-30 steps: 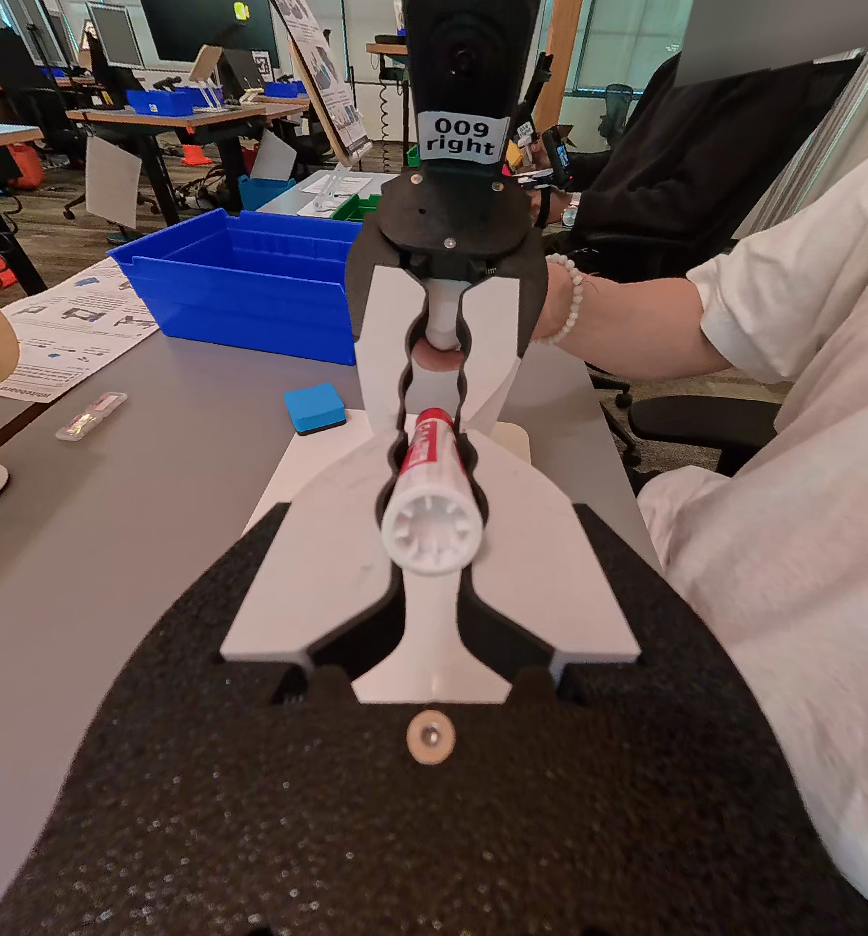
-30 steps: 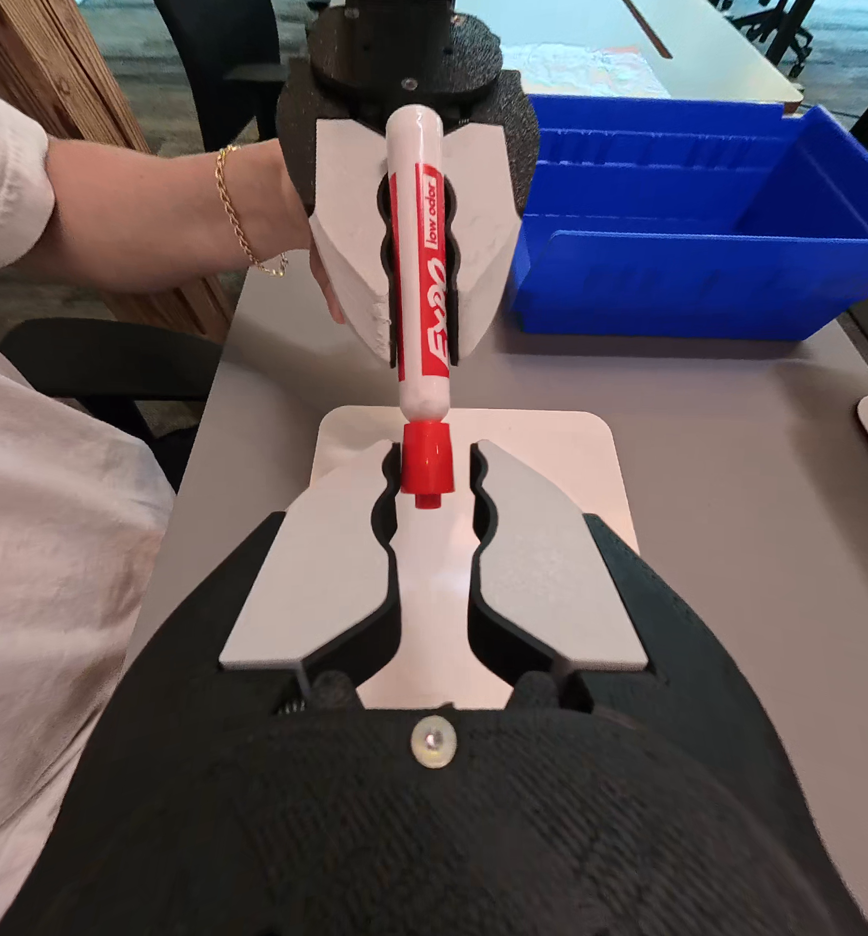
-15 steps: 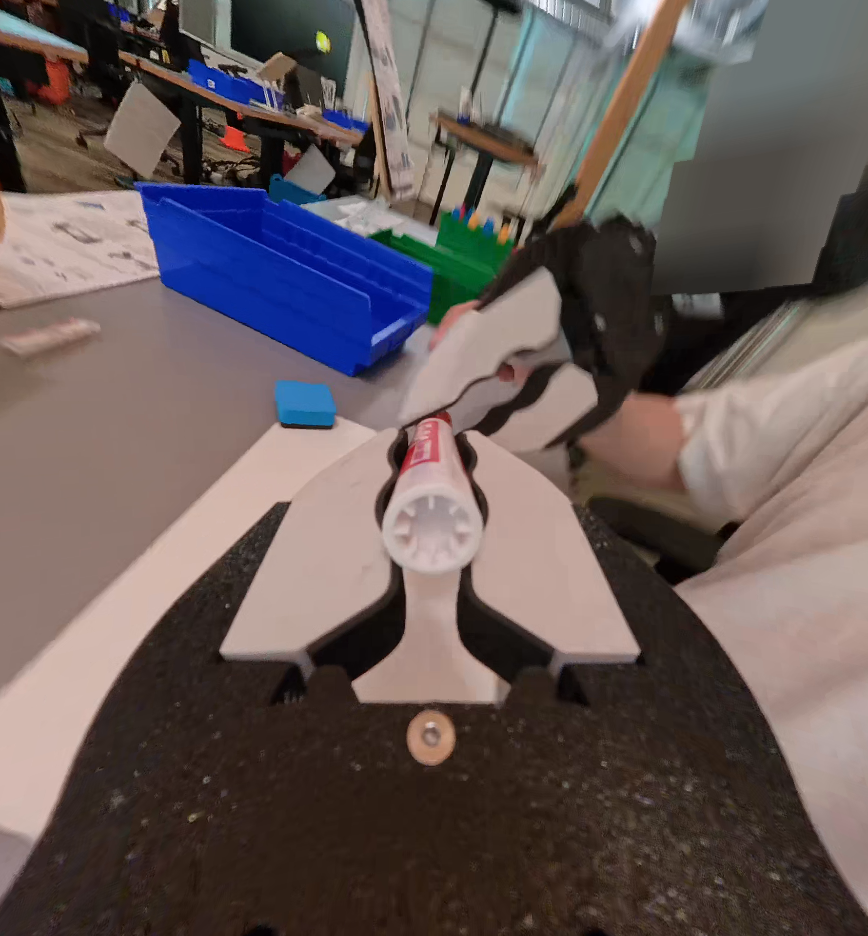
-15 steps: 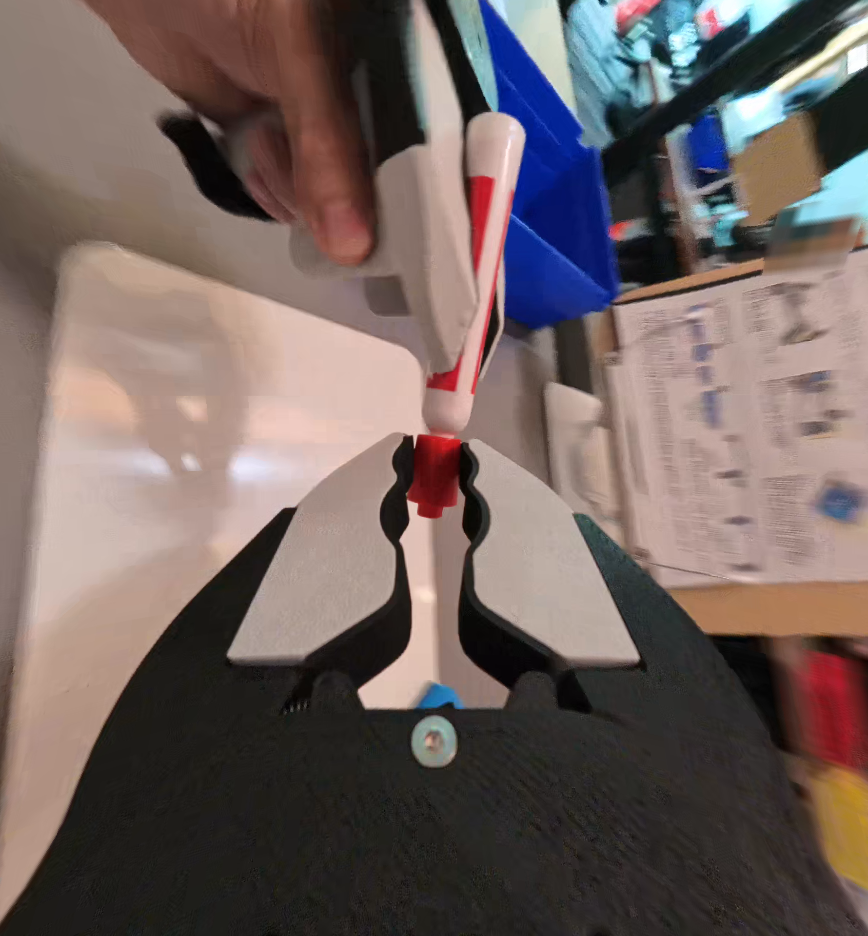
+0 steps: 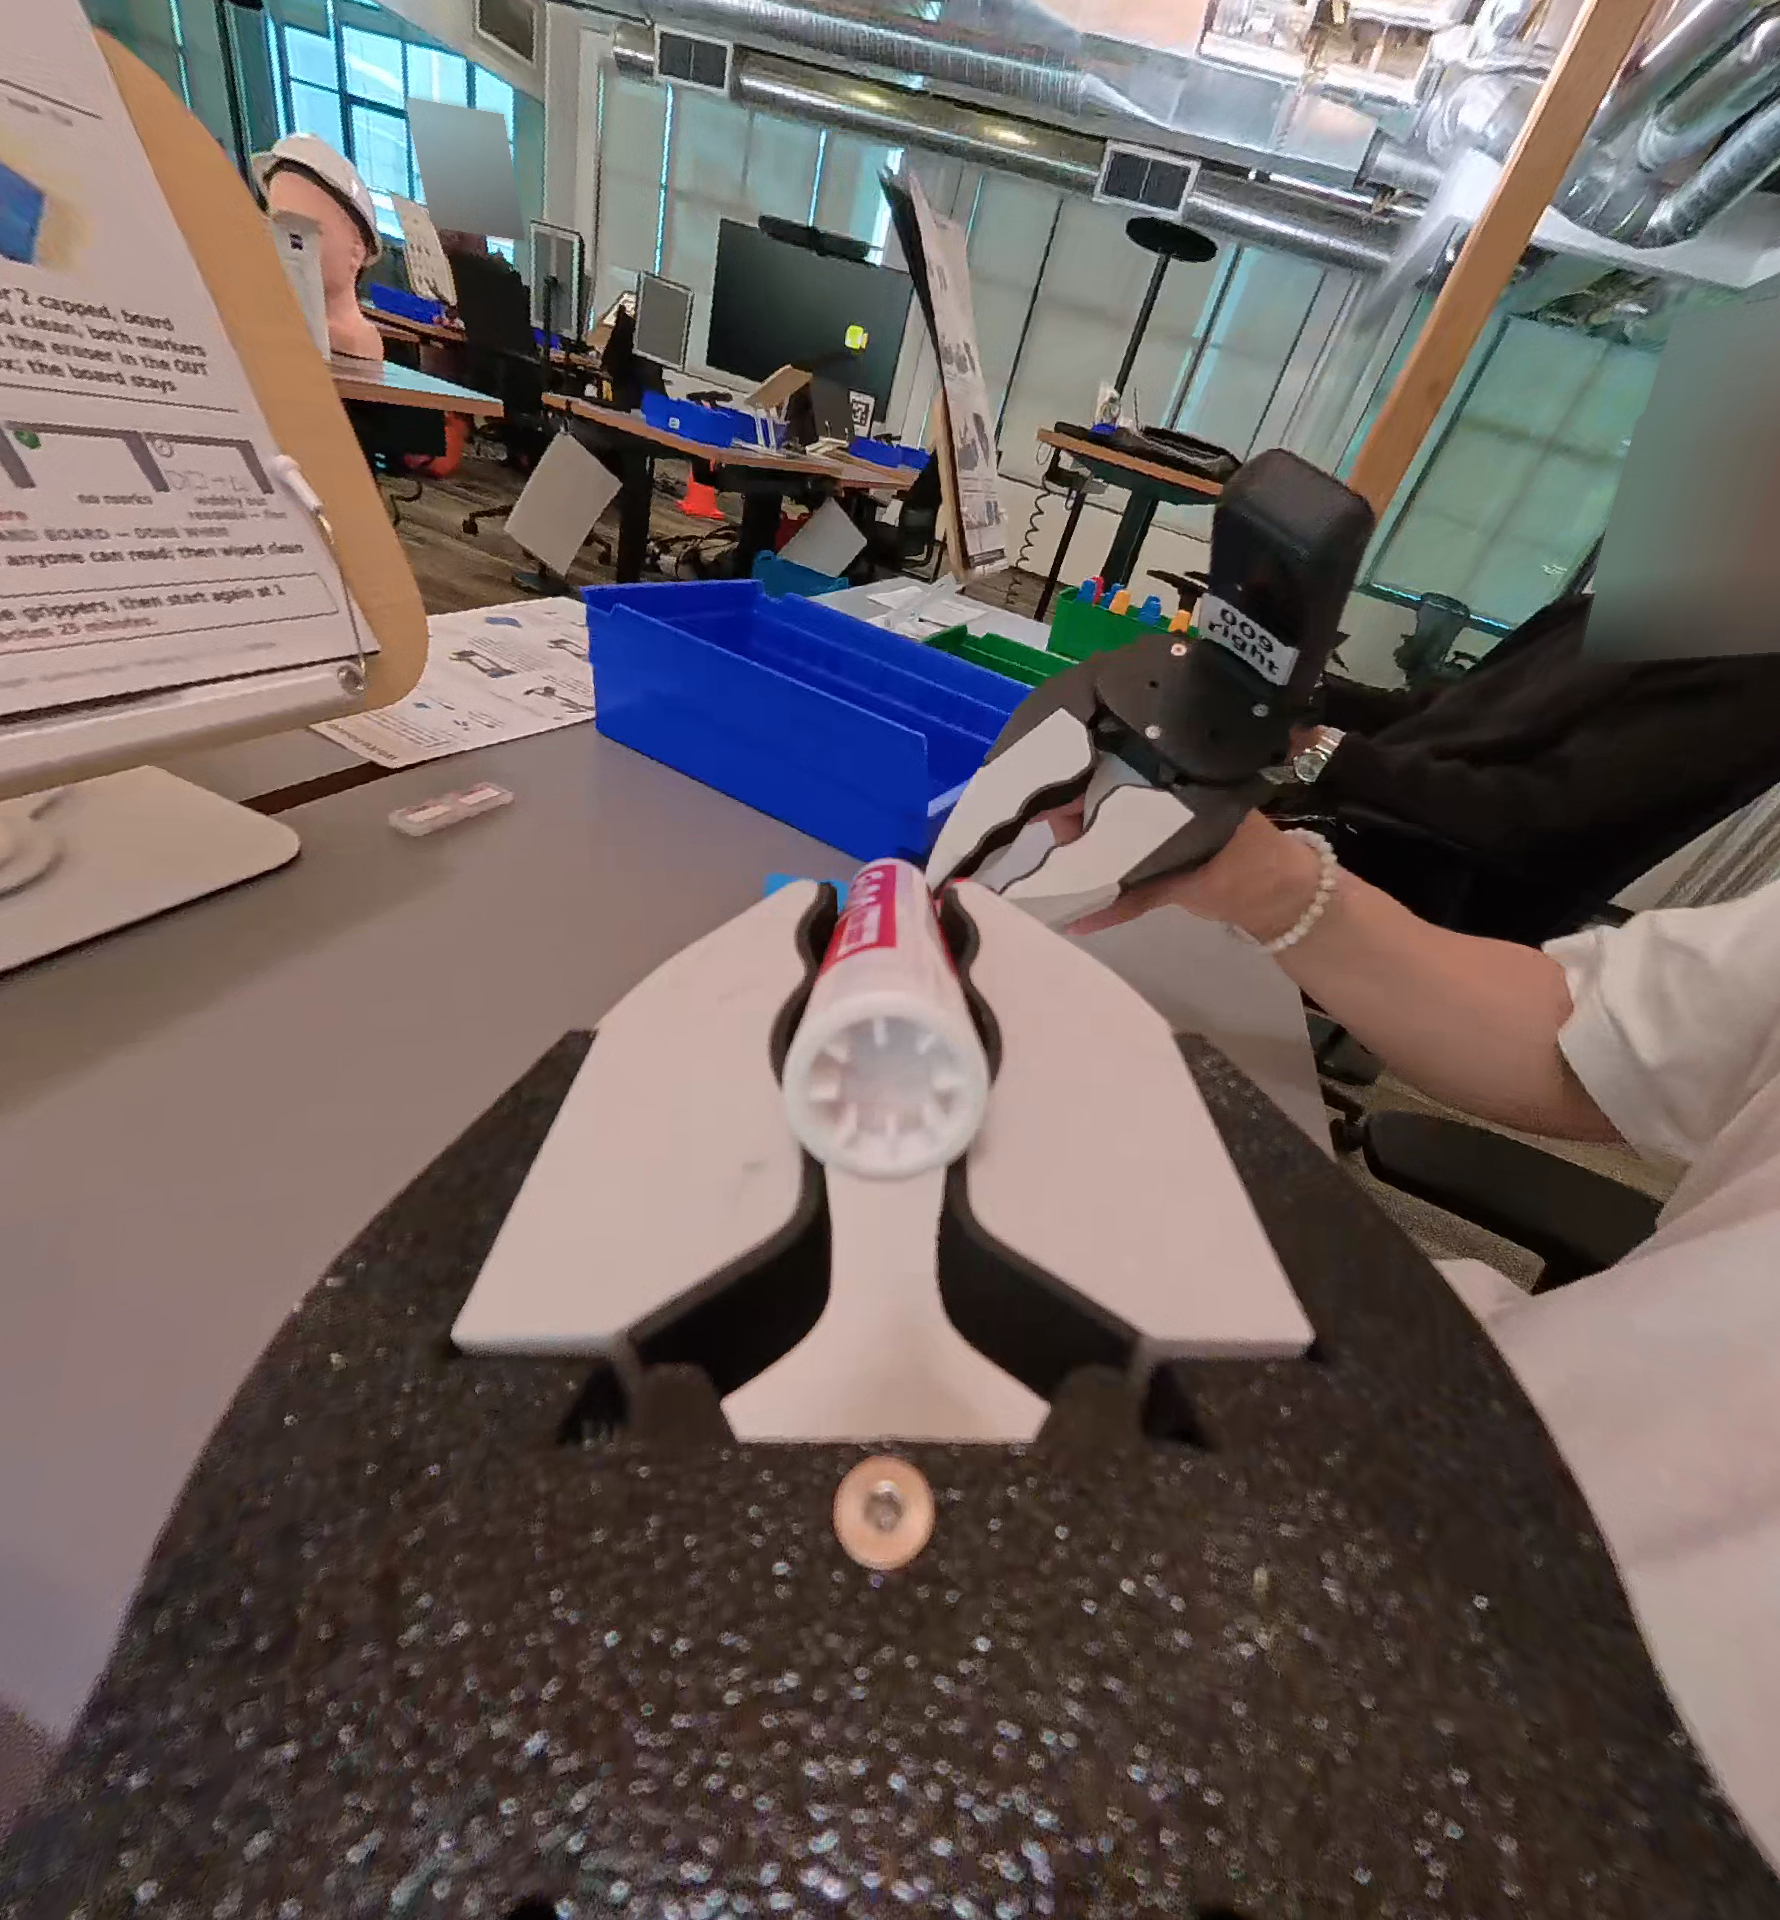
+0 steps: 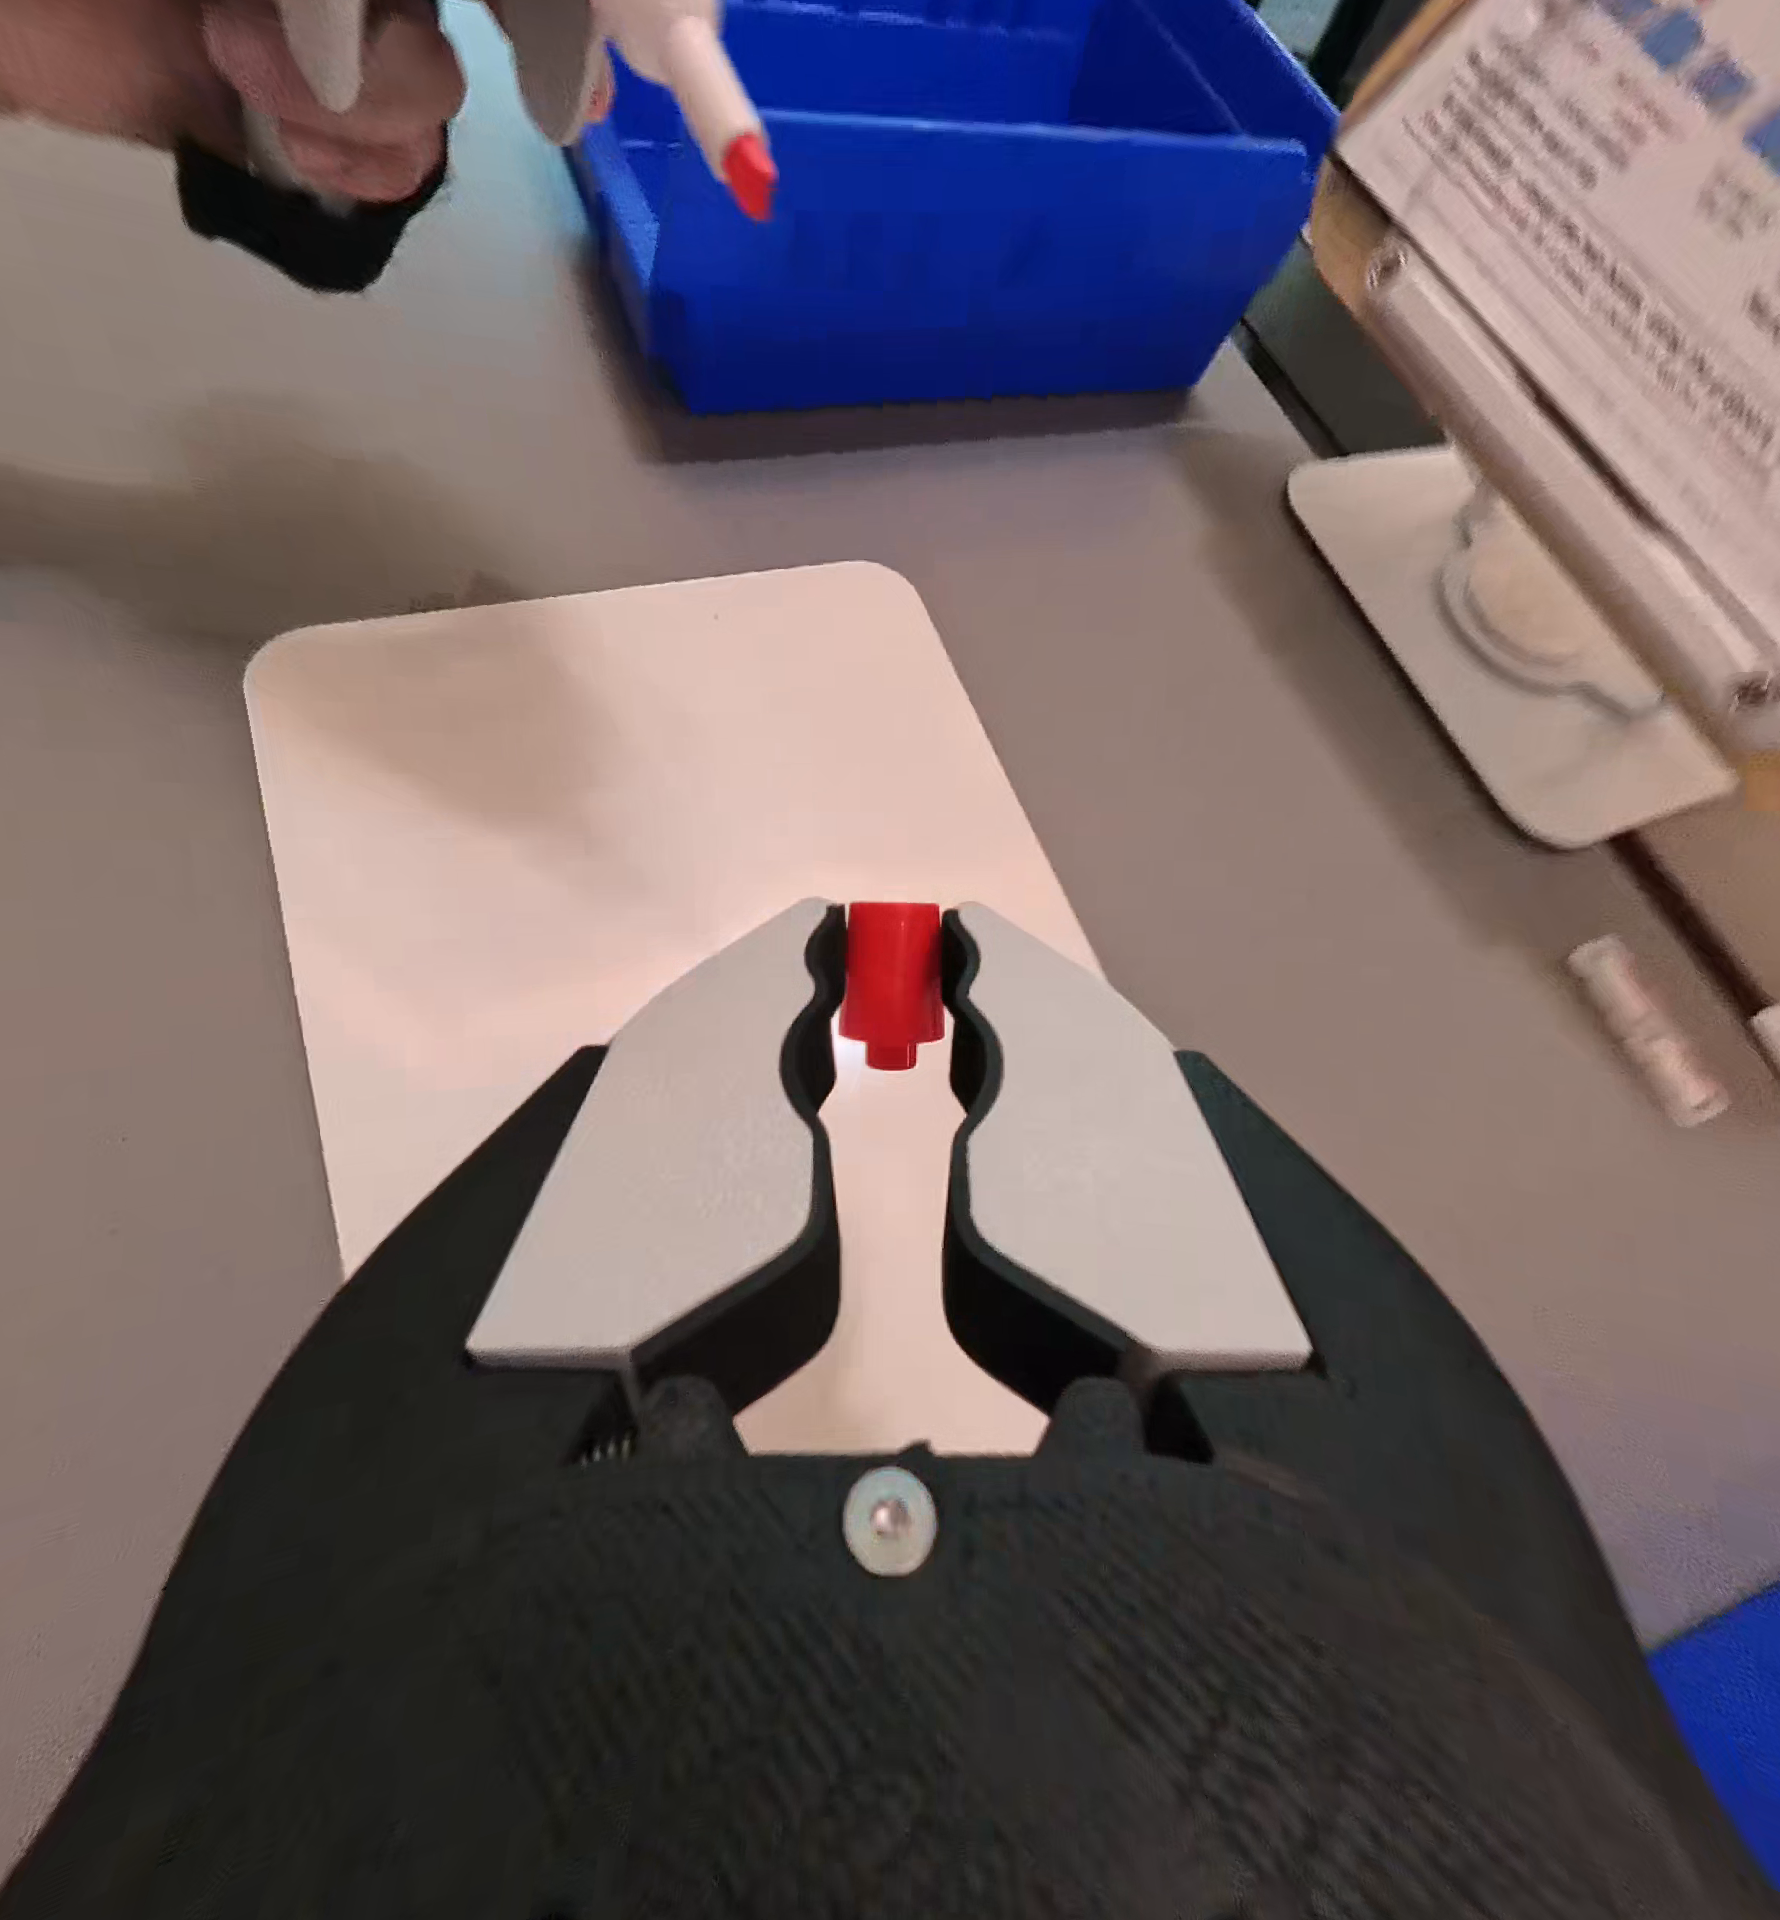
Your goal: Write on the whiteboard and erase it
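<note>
My left gripper [image 5: 884, 914] is shut on a white and red marker [image 5: 881, 1013], its butt end toward the camera. In the right wrist view the marker's bare red tip [image 6: 751, 171] shows at the top, held by the left gripper [image 6: 450, 73] above the blue bin. My right gripper [image 6: 891, 925] is shut on the marker's red cap [image 6: 891, 982], above the blank white whiteboard [image 6: 595, 790] on the grey table. In the left wrist view the right gripper [image 5: 1011, 862] is just beyond the marker's front end. A blue eraser [image 5: 798, 888] peeks out behind my left fingers.
A blue bin [image 5: 792, 707] stands at the back of the table [image 5: 190, 1091]; it also shows in the right wrist view [image 6: 969, 229]. An instruction sheet on a white stand [image 6: 1551, 582] is beside the board. A small clear tube [image 6: 1644, 1039] lies near it. A person's arm [image 5: 1437, 997] is at the right.
The cap has come off the marker: the right gripper has pulled away with it and now looks down on the board. The left gripper has lifted the uncapped marker away.
</note>
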